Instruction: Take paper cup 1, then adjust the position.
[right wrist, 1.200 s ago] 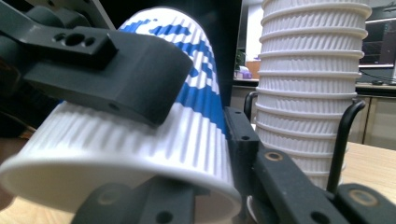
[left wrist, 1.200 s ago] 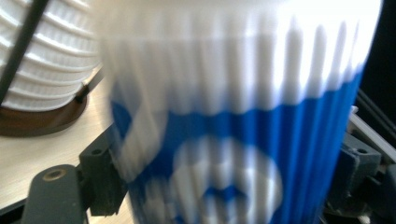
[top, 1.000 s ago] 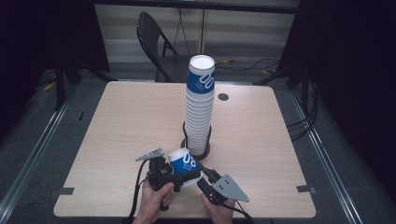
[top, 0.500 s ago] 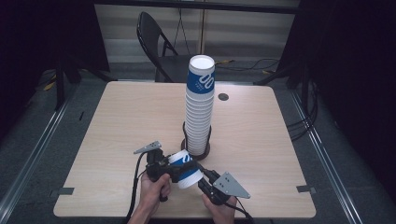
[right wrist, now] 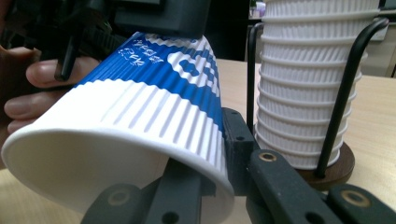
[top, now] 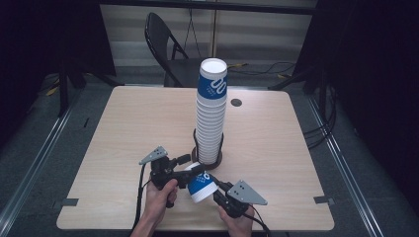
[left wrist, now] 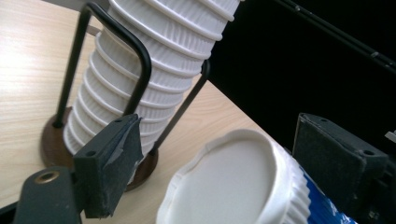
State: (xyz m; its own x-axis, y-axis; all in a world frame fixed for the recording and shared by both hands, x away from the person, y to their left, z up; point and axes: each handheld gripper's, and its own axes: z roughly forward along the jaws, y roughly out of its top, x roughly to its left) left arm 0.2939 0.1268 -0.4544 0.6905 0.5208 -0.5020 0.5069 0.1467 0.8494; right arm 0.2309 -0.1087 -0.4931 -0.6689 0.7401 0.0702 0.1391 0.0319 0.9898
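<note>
A blue-and-white ribbed paper cup (top: 201, 185) lies tilted between both grippers near the table's front edge. My right gripper (top: 217, 187) is shut on the cup's rim wall (right wrist: 140, 140), one jaw inside the mouth and one pad (right wrist: 233, 140) outside. My left gripper (top: 190, 165) stands open around the cup's white base (left wrist: 224, 186); the base lies against the right pad (left wrist: 336, 163), and the left pad (left wrist: 112, 158) is apart from it. Just behind stands a tall stack of the same cups (top: 211, 118) in a black wire holder (top: 194, 140).
The light wooden table (top: 123, 128) has a small dark round hole (top: 236, 102) behind the stack. A black folding chair (top: 163, 39) stands beyond the far edge. Cables trail from both grippers over the front edge.
The cup has tipped over and shifted a little toward the front edge and the right gripper. The left gripper has edged slightly to the left. The right gripper stays put.
</note>
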